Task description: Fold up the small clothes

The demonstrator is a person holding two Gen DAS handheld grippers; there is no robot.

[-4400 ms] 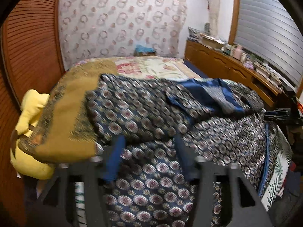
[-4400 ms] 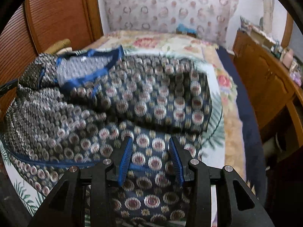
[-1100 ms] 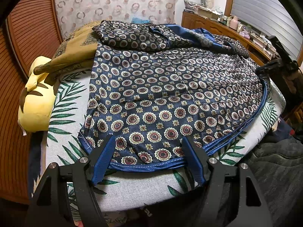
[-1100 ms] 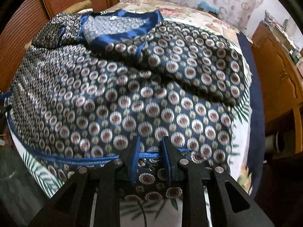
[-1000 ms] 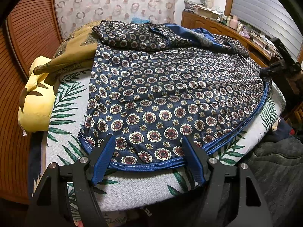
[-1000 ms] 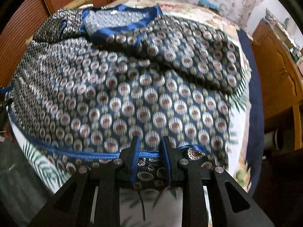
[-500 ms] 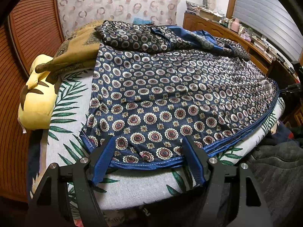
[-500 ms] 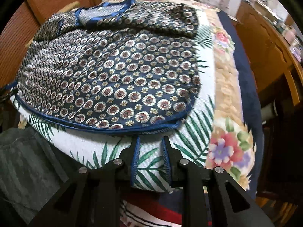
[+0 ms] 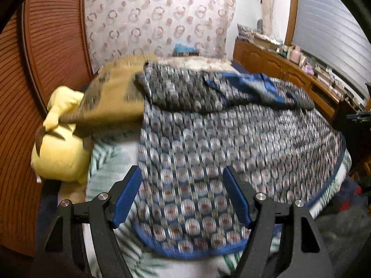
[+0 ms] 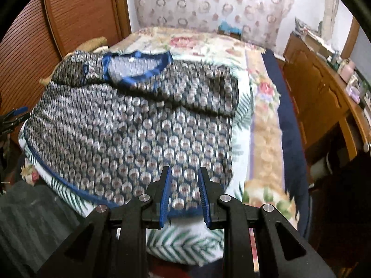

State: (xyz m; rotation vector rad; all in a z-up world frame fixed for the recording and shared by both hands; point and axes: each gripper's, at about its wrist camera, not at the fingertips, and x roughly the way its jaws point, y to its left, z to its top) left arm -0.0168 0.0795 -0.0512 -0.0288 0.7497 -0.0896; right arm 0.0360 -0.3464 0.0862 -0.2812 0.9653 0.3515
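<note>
**Two hand-held grippers hover over a patterned garment spread on a bed**

The left hand-held gripper [image 9: 182, 193] has its blue-padded fingers spread wide apart, with nothing between them. The right hand-held gripper [image 10: 184, 194] has its fingers set narrowly apart, and they grip nothing either. Both hang above the near hem of the garment [image 9: 231, 153] without touching it.

The garment is dark blue with rows of round medallions and a bright blue border. It lies flat on the bed [image 10: 266, 125], hem toward the viewer, blue-edged neckline [image 10: 136, 69] at the far end, both sleeves folded inward across the chest. Both views are blurred.

Under it lies a white sheet printed with green palm leaves, on top of a floral bedspread. A mustard-brown cloth [image 9: 111, 97] rests beside the garment's left shoulder, above a yellow plush toy [image 9: 59, 153] at the bed's left edge.

Ribbed wooden panels [image 9: 53, 46] line the left side. A curtain with ring patterns [image 9: 157, 16] hangs behind the bed. A wooden sideboard [image 10: 317, 85] carrying small clutter runs along the right.
</note>
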